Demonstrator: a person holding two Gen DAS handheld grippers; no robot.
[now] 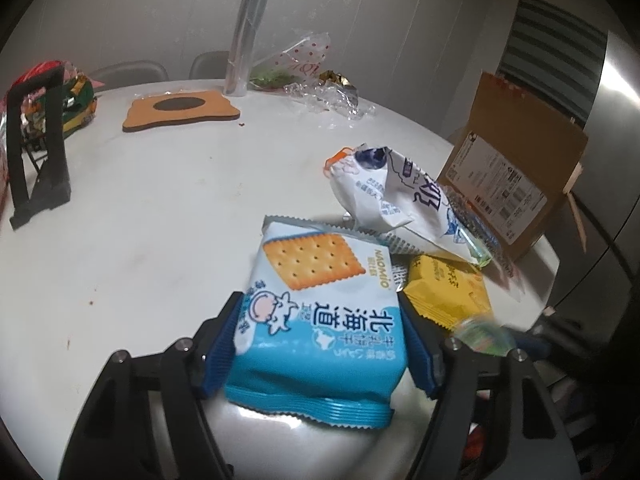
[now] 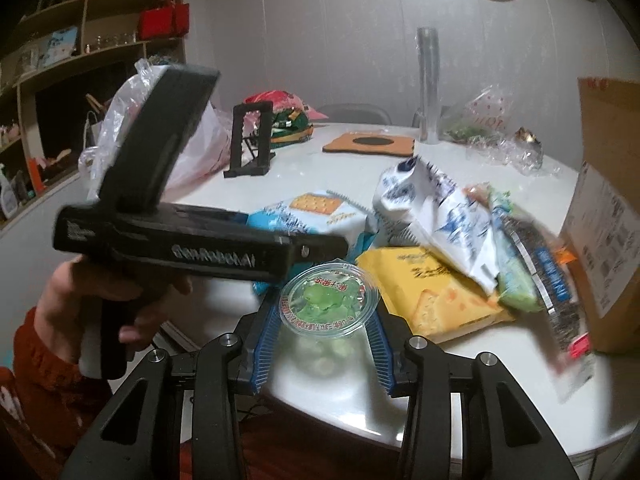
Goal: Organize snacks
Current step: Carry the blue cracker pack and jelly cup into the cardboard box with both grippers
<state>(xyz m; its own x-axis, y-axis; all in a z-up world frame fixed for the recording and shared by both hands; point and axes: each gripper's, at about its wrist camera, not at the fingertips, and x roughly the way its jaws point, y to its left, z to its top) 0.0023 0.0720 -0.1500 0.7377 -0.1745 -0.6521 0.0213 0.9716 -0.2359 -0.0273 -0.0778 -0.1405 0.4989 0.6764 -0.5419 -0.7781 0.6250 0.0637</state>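
A blue cracker packet point(image 1: 320, 320) sits between the blue pads of my left gripper point(image 1: 322, 340), which is shut on it just above the white table point(image 1: 140, 220). Beside it to the right lie a yellow cracker packet point(image 1: 448, 288) and a crumpled white-and-blue bag point(image 1: 400, 200). In the right wrist view, my right gripper point(image 2: 325, 306) is shut on a clear jelly cup point(image 2: 330, 296) with green contents, held over the table's near edge. The same yellow packet point(image 2: 432, 288) lies right of the cup. A person's hand point(image 2: 100, 292) holds the left gripper's black body point(image 2: 180, 240).
An open cardboard box point(image 1: 516, 168) stands at the table's right edge. A black stand point(image 1: 36, 152) and a pile of snack bags point(image 1: 76, 100) are at the far left. An orange mat point(image 1: 180, 110), a clear tube point(image 1: 248, 32) and loose plastic wrap point(image 1: 328, 96) sit at the back.
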